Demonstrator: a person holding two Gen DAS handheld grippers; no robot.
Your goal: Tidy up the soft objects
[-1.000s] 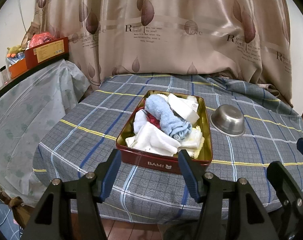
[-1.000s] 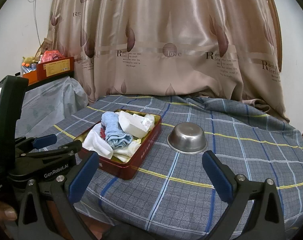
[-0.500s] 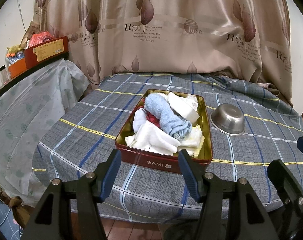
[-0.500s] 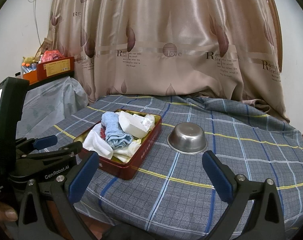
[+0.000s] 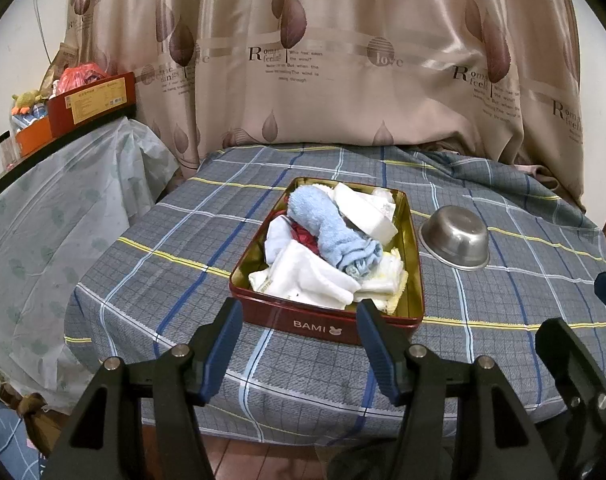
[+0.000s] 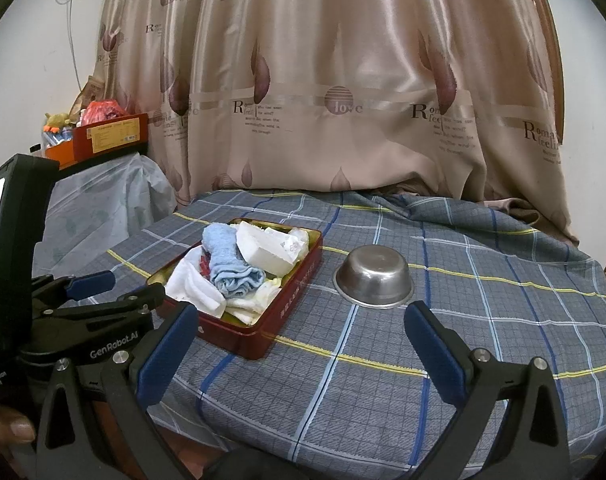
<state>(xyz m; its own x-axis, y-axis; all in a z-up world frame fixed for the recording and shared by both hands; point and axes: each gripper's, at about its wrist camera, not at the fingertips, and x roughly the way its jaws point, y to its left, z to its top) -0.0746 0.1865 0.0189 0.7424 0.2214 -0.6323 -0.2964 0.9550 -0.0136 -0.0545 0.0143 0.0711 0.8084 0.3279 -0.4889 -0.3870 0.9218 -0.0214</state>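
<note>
A red tin (image 5: pixel 323 326) marked BAMI sits on the plaid tablecloth, also in the right wrist view (image 6: pixel 287 300). It holds a rolled light-blue towel (image 5: pixel 329 232) (image 6: pixel 229 258), a white cloth (image 5: pixel 309 278) (image 6: pixel 193 282), a white block (image 5: pixel 365 212) (image 6: pixel 265 250), a red piece and pale yellow cloths. My left gripper (image 5: pixel 299 322) is open and empty just in front of the tin's near wall. My right gripper (image 6: pixel 299 330) is open and empty, in front of the tin and the bowl.
An upturned steel bowl (image 5: pixel 455 242) (image 6: pixel 374 276) lies right of the tin. A curtain (image 5: pixel 343 60) hangs behind the table. A plastic-covered shelf (image 5: pixel 55 208) with boxes stands at the left. The table's front edge (image 5: pixel 303 412) is close below the grippers.
</note>
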